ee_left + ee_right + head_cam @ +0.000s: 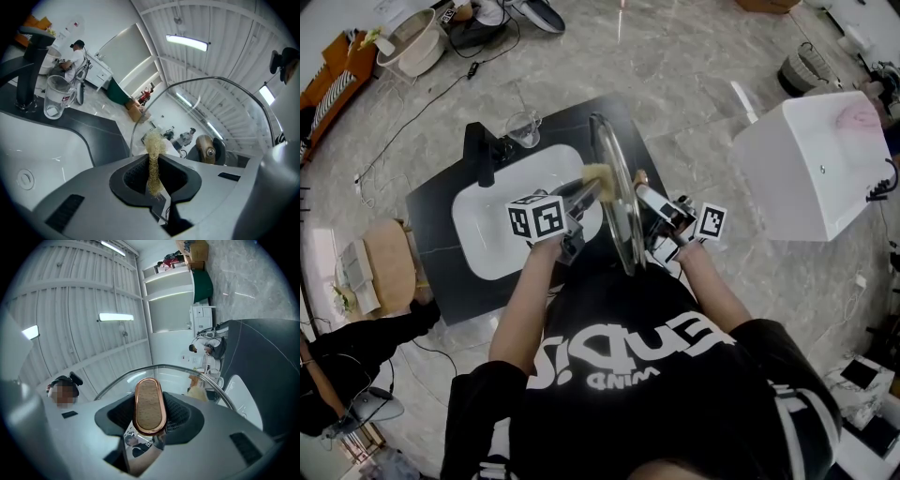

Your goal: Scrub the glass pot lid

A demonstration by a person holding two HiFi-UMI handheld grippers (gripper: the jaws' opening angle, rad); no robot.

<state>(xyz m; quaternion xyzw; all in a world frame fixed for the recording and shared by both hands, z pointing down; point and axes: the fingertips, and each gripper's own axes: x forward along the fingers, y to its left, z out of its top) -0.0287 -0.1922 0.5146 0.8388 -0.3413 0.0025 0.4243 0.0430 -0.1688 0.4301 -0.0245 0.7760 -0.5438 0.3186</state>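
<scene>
The glass pot lid (617, 192) stands on edge above the right rim of the white sink (487, 234). My right gripper (659, 225) is shut on the lid's wood-and-copper knob (150, 406), and the glass dome (187, 376) spreads beyond it. On the far face of the lid my left gripper (586, 190) is shut on a yellowish loofah scrubber (598, 178), seen edge-on as a fibrous strip (153, 164) between the jaws. The scrubber's tip rests against the glass (220, 117), and the knob (207, 149) shows through the lid.
A black faucet (480, 150) and a clear glass mug (523, 128) stand at the back of the dark counter (441, 197). A white box-shaped unit (811, 169) sits to the right. Cables, a basin (412, 42) and a wooden stool (389, 265) lie on the floor around.
</scene>
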